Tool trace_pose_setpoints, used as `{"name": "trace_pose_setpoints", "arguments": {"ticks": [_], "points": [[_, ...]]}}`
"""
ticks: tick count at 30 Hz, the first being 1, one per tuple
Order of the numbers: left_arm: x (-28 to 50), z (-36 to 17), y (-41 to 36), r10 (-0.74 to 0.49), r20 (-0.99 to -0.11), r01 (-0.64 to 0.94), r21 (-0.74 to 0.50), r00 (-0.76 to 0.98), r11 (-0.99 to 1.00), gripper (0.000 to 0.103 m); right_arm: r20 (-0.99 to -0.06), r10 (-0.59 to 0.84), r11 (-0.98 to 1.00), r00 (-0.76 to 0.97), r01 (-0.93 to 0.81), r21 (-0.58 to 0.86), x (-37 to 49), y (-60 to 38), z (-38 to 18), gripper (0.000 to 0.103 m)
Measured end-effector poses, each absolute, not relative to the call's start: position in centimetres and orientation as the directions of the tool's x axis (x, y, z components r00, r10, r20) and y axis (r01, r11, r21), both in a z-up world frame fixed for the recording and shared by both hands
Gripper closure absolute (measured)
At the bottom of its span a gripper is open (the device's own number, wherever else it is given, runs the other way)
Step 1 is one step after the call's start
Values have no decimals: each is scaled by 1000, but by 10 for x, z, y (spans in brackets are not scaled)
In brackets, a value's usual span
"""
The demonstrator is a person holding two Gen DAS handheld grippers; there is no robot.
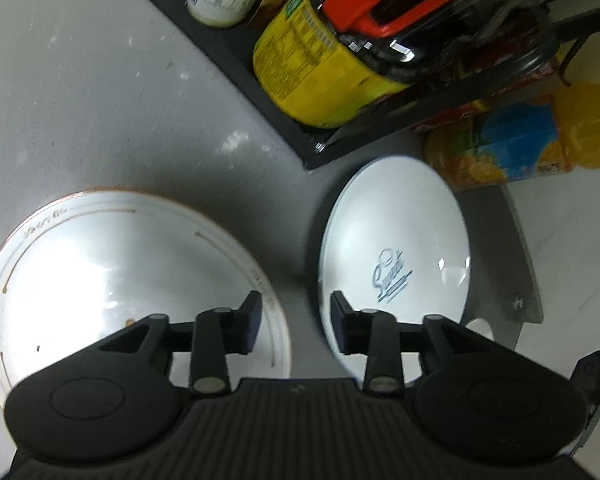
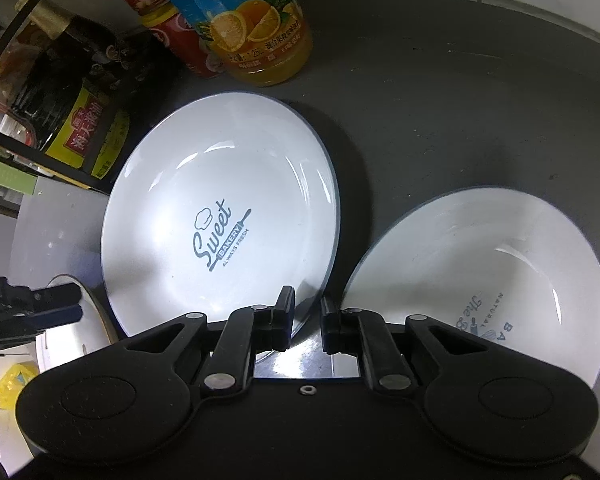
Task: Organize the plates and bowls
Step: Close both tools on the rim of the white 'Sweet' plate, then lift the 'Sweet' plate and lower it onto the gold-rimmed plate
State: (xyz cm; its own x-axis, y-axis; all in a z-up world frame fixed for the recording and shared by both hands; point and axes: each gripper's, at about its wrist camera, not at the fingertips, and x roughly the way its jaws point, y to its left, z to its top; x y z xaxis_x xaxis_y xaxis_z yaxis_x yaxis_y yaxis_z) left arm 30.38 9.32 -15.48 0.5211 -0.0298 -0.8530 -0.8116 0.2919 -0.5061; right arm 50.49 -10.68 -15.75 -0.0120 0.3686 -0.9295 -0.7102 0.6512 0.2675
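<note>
A white plate printed "Sweet Bakery" (image 2: 220,200) lies left of a white dark-rimmed bowl (image 2: 500,276) on the grey table (image 2: 460,100). My right gripper (image 2: 308,320) is at the plate's near right rim, its jaws nearly together with the rim between them. A larger gold-rimmed plate (image 1: 112,272) sits left of the Sweet plate (image 1: 396,240). Above the strip of table between those two plates, my left gripper (image 1: 296,316) stands open and holds nothing. In the right wrist view the left gripper (image 2: 74,303) shows over the gold-rimmed plate (image 2: 88,320).
A black rack (image 1: 236,68) behind the plates holds a yellow-labelled dark jug (image 1: 320,68) and white bottles. An orange juice bottle (image 2: 256,20) and a red bottle (image 2: 180,32) stand just beyond the Sweet plate. The table's edge (image 1: 528,260) runs close on the right.
</note>
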Motion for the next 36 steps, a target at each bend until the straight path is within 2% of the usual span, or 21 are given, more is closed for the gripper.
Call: {"name": "trace_pose_setpoints", "arguments": {"ticks": [7,20,28,36], "points": [[308,-144,97,24,-817,-790,-548,576,276,63,-924,383,666,-3,-692,279,509,-109,-160,90],[345,-181,103,10,-823,-793,-543,568,277,68,-909,415,682,28,-672,290,521,-105,-170,89],[360,-197,98,-15,-848,-810,-511,530,287,94,-903,424,675,70,-689,263,515,-106,-166,90],[351,-186,102,-7,-839,-795,-518,544,315,98,-876,473,668,93,-686,288,504,-114,-147,92]]}}
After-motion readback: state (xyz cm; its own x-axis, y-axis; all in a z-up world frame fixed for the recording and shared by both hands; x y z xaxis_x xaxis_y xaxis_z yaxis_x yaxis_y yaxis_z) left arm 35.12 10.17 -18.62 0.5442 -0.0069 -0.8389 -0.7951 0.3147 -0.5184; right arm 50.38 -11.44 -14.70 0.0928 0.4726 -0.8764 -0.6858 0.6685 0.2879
